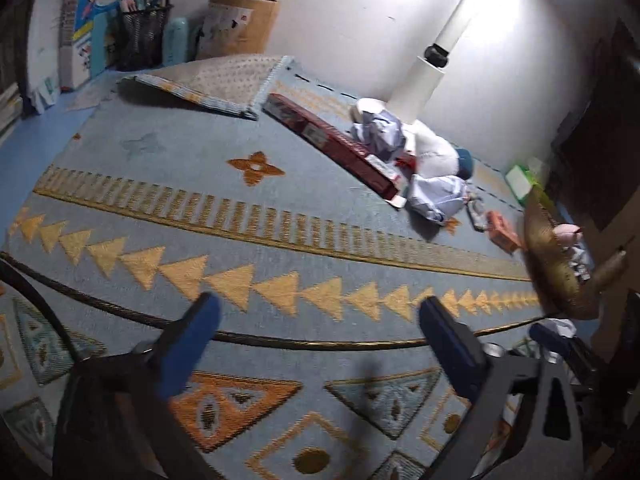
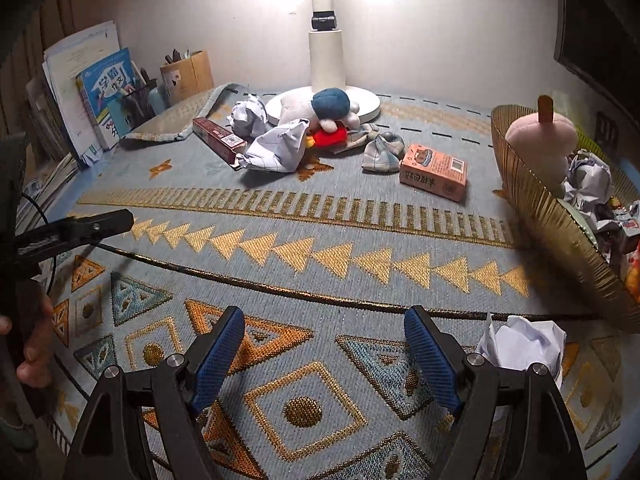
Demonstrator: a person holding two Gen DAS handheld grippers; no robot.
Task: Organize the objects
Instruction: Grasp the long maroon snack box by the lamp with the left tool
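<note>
Both grippers released, nothing between the ribbed blue pads: left gripper (image 1: 320,340) jaws spread wide over bare woven rug (image 1: 280,208), right gripper (image 2: 324,354) jaws apart over the rug's diamond motif. Landmark = white cylindrical lamp post (image 2: 326,52) on its round base at the back wall. Against the base: soft plush toy (image 2: 320,110) with blue fuzzy cap, red piece under it. Just left of that, two crumpled paper balls (image 2: 276,148), creased and faceted, and a long maroon cardboard box (image 2: 218,138) lying flat. Right of the plush: limp plaid cloth bundle (image 2: 380,152), then an orange rectangular carton (image 2: 434,172). Far right of the lamp: gold ribbed basket (image 2: 560,216), tilted, holding a pink plush (image 2: 544,140) and paper scraps. Loose white crumpled paper (image 2: 524,344) sits near the basket, just beside the right gripper's right finger.
</note>
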